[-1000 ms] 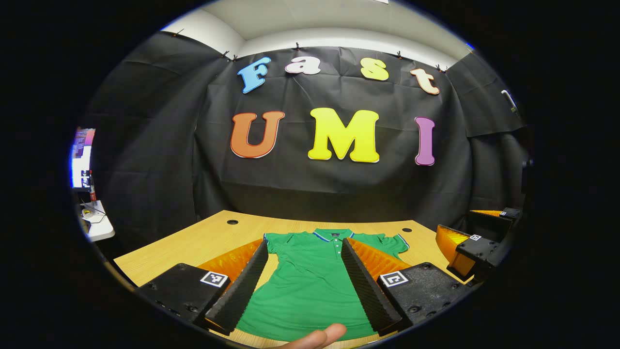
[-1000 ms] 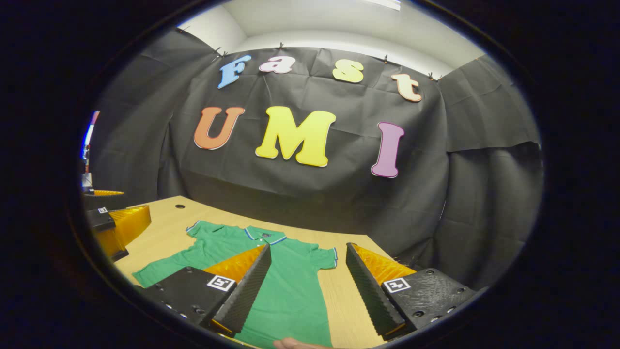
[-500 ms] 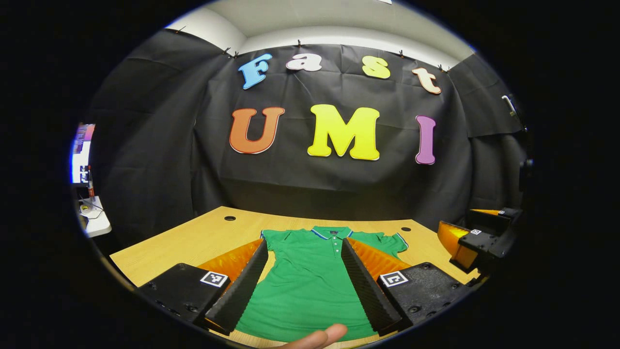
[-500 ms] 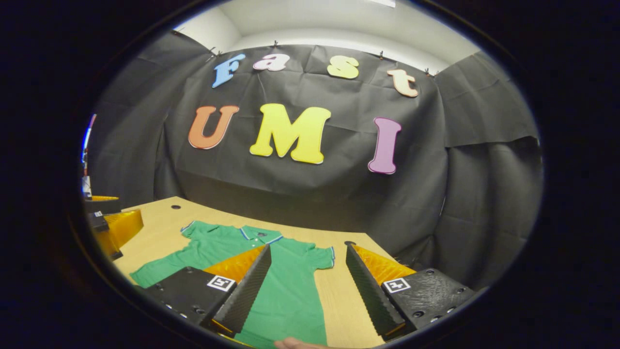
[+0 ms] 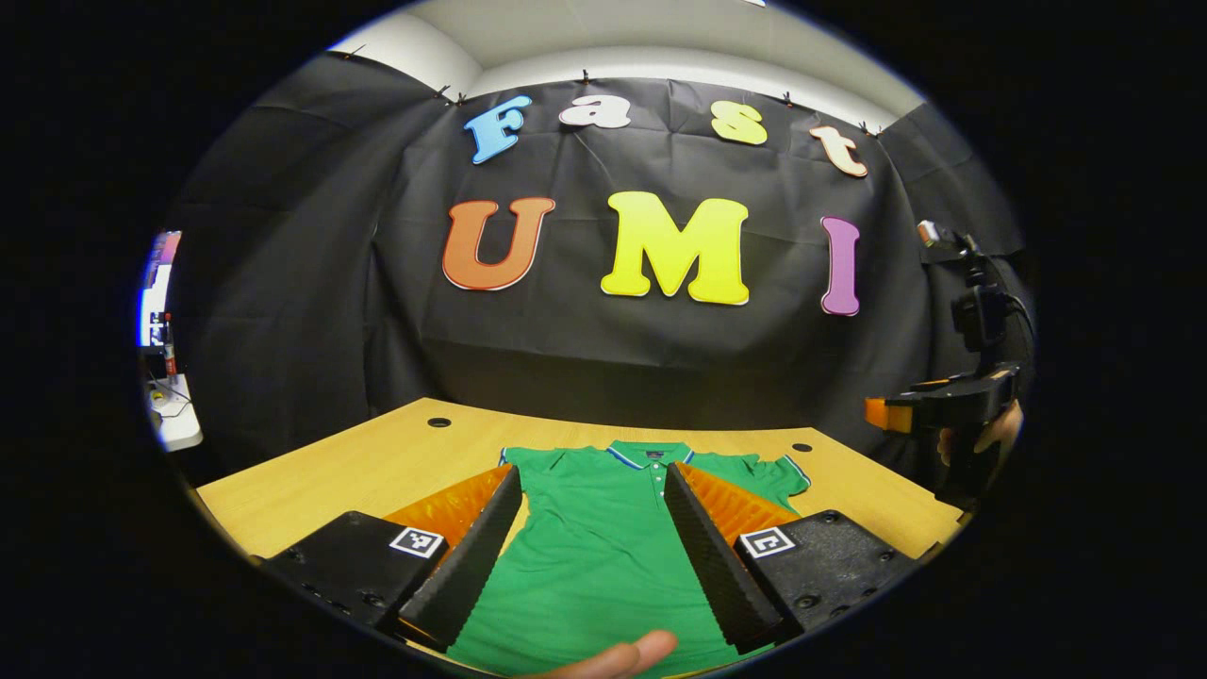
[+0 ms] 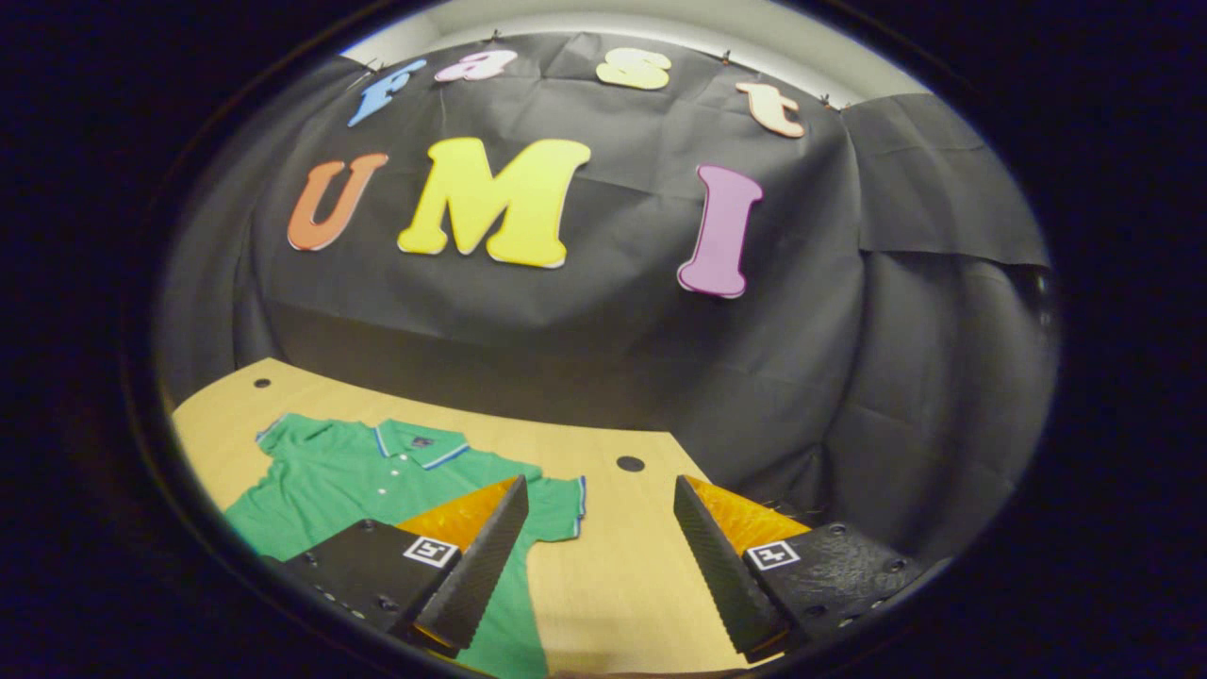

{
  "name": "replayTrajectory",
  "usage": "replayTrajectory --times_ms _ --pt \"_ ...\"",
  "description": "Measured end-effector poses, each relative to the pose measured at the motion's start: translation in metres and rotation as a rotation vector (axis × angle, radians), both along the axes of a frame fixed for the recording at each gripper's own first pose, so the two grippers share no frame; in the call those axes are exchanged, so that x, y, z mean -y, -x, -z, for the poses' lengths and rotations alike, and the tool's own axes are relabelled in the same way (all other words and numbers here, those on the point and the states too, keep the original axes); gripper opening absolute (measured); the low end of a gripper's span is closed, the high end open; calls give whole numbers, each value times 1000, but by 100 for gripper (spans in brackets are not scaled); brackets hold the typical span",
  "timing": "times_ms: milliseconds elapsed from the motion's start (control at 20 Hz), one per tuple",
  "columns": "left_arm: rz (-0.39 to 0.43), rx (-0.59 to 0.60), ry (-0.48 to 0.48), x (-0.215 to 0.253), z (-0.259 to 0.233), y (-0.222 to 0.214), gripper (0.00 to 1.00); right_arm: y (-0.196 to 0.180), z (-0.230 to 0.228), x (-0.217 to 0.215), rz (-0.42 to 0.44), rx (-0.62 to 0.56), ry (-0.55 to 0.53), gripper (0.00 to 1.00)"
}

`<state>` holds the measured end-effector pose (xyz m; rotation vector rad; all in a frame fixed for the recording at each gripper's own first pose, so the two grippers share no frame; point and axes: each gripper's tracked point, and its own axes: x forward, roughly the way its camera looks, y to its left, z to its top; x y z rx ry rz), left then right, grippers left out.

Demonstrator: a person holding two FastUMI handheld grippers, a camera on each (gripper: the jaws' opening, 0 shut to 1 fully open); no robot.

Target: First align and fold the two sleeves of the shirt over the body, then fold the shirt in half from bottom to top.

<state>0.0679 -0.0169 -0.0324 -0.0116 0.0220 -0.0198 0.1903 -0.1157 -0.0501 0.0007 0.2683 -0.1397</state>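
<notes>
Claws both gaping: left claw point(image 5: 592, 556) above shirt point(image 5: 603, 547), right claw point(image 6: 600, 566) over table point(image 6: 613, 575).

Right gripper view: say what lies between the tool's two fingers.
Bare wooden tabletop in the right gripper view; the green polo shirt reaches only the left finger.

The shirt point(image 5: 603, 556) is plain green, its collar point(image 5: 647, 455) and sleeve cuffs edged with a thin blue and white stripe. The tabletop point(image 5: 377, 467) is light wood-grain with small dark round holes.
</notes>
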Motion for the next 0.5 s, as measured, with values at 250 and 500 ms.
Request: replayTrajectory --times_ms 250,500 --pt "35 -3 -50 17 -6 -34 98 -89 57 9 -51 -197 -53 97" --pt "59 -44 -61 22 -2 -54 98 -149 124 1 -95 -433 -122 95"
